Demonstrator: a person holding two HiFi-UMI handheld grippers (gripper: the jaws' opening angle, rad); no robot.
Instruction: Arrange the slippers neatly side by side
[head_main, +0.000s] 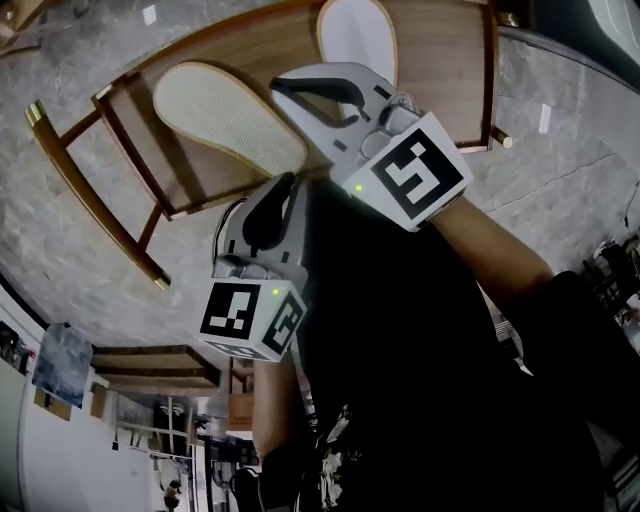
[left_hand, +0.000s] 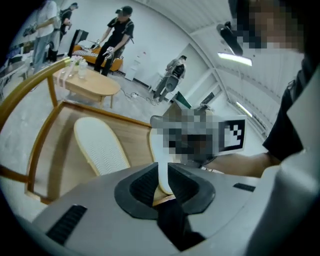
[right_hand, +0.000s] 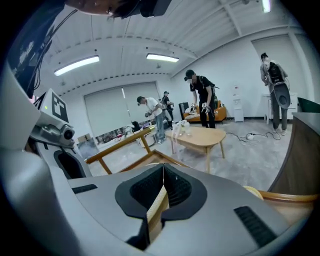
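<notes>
Two white slippers with tan edges lie soles up on a low wooden rack (head_main: 455, 70). The left slipper (head_main: 228, 115) lies slanted. The right slipper (head_main: 357, 35) points away and is partly hidden by my right gripper (head_main: 282, 86). That gripper hovers above the slippers with its jaws shut (right_hand: 163, 172) and holds no slipper. My left gripper (head_main: 283, 186) is at the rack's near edge, just short of the left slipper's near end. A narrow gap shows between its jaws (left_hand: 163, 172), with nothing gripped. Through the gap I see the right slipper (left_hand: 161, 165), and the left slipper (left_hand: 100, 145) lies further left.
The rack has thin wooden rails (head_main: 95, 195) and stands on a grey stone floor (head_main: 570, 150). In the gripper views an oval wooden table (right_hand: 202, 137) stands beyond, and several people (left_hand: 117, 37) are at the far wall.
</notes>
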